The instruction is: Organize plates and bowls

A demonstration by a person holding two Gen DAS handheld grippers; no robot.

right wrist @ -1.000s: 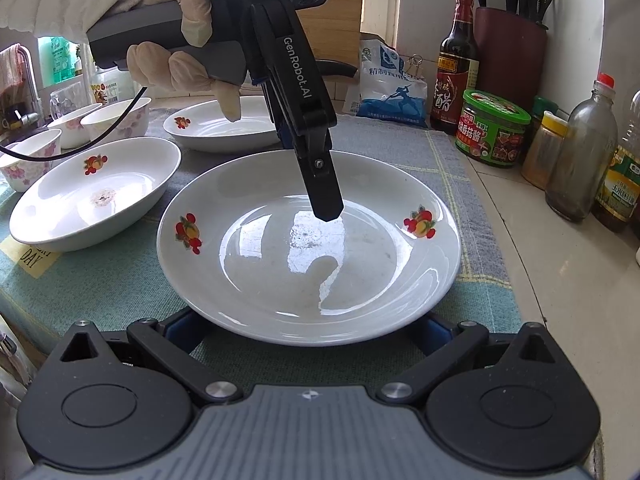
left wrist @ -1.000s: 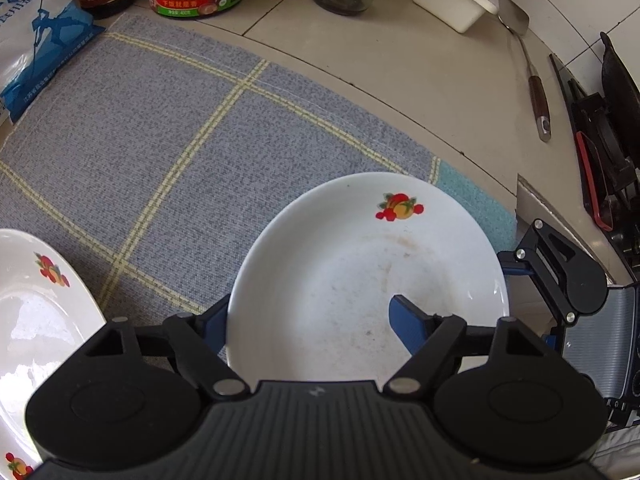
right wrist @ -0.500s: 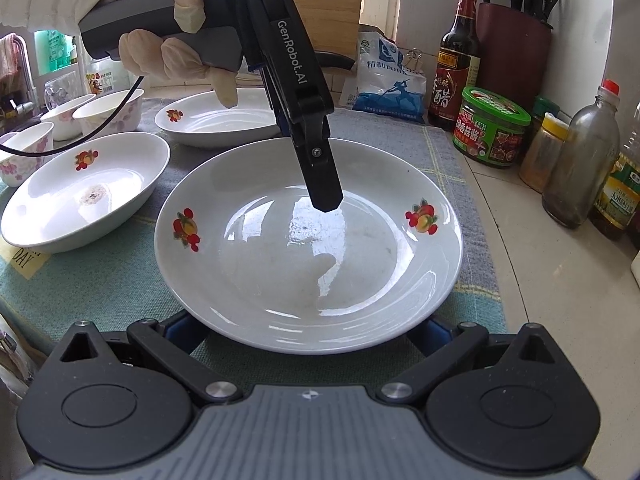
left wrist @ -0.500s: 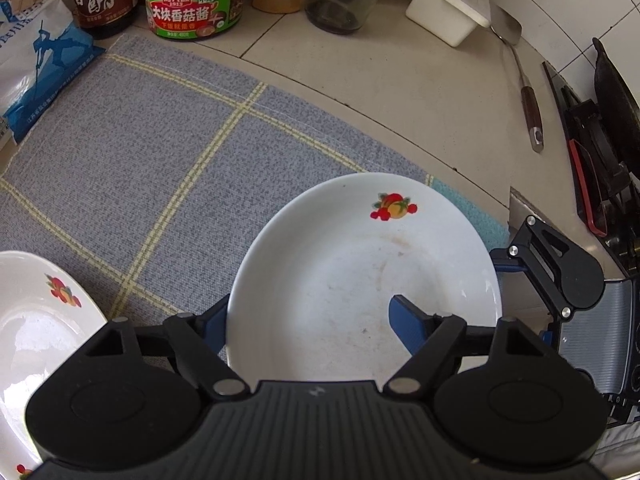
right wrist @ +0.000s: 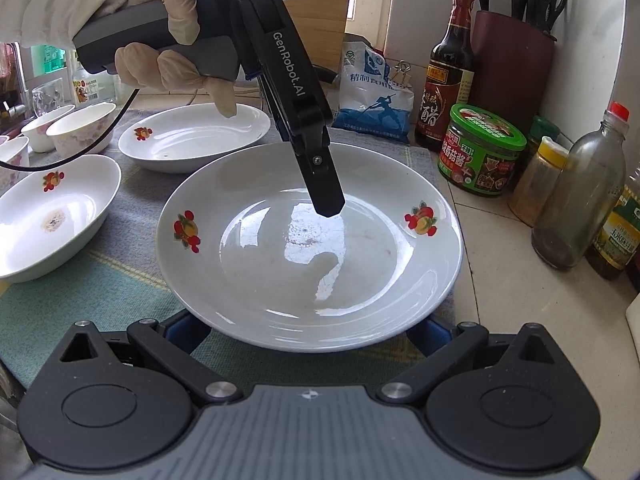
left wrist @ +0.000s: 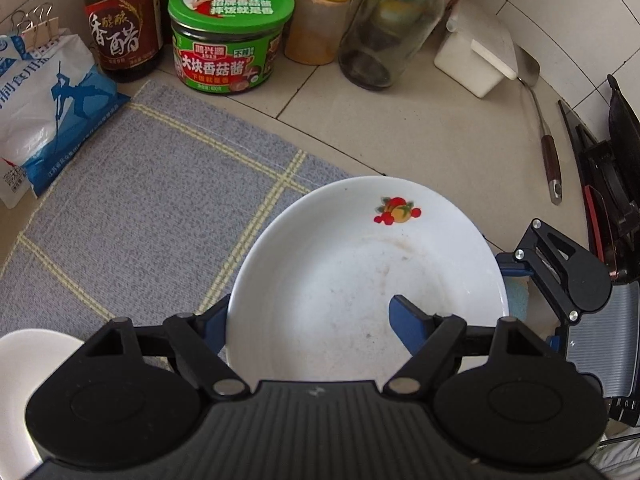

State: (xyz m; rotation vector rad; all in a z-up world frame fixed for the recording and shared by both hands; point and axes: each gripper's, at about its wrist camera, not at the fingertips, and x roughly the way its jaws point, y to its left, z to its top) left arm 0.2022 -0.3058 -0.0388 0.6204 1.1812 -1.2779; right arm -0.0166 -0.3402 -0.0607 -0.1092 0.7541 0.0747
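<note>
Your plate (right wrist: 308, 248) has come off the mat (left wrist: 152, 208) and drifted toward the jars at the back: a second ago the green tin (left wrist: 230, 36) and the vinegar bottle (left wrist: 120, 20) sat at the very top edge of the left view, and now they stand well inside it, while the second plate at lower left has nearly slid out of frame. Both claws have travelled with it, so you are carrying, not gripping afresh. I judge the lift done and the move to a stack under way, probably toward the other plates (right wrist: 192, 136) on the left.

Your left claw (left wrist: 308, 320) is clamped on the plate's far rim: one blue pad (left wrist: 404, 320) lies inside the well, the other under the outer edge. From the right view its black finger reaches down into the plate, touching the inner slope.

Your right claw (right wrist: 308, 328) sits at the near rim, blue pads peeking out below the plate on both sides and set wide. They look to cradle the underside, but the rim hides the contact, so I cannot tell whether that claw is pressing or merely supporting.

The plate hangs between the two claws, roughly level, above the mat's right end, near the tin but clear of it.
</note>
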